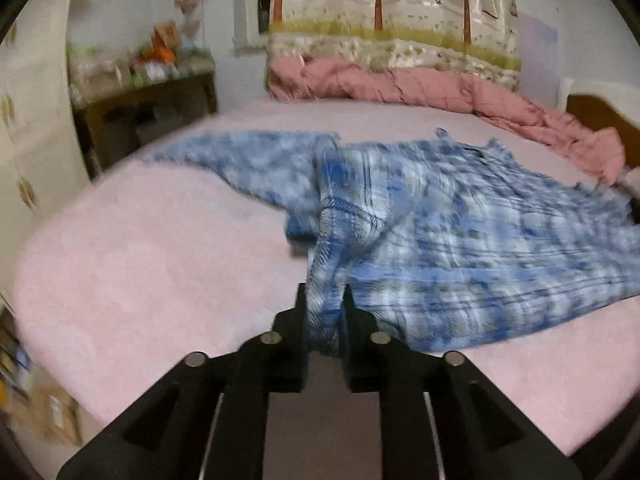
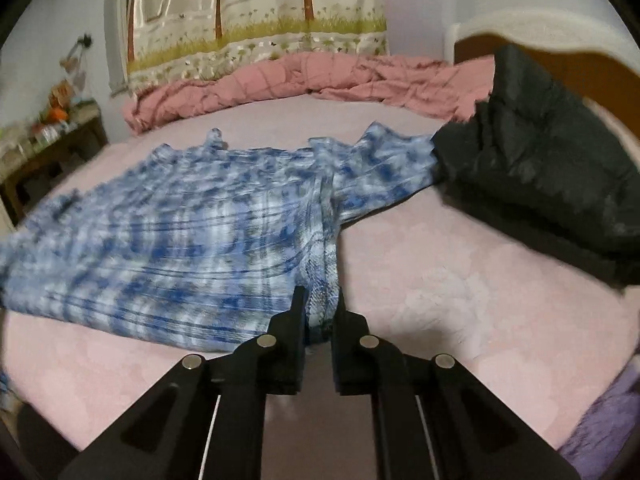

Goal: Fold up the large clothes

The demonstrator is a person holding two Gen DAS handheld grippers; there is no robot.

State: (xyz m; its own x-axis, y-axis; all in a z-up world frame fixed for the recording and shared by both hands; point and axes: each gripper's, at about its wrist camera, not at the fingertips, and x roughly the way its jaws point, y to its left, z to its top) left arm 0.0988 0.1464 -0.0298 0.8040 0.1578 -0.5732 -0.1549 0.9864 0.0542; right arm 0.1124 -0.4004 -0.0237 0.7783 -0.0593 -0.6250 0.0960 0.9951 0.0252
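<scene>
The blue plaid shirt [image 1: 460, 216] lies spread on the pink bed [image 1: 152, 264]. The left gripper [image 1: 325, 300] jaws pinch one near hem corner; the right gripper [image 2: 319, 304] jaws pinch the other, beside a dark jacket [image 2: 540, 168].

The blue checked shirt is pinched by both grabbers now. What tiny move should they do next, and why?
Probably lift the near hem and carry it toward the collar. The left gripper and right gripper are each shut on the blue checked shirt, which lies spread on the pink bed, unfolded.
</scene>
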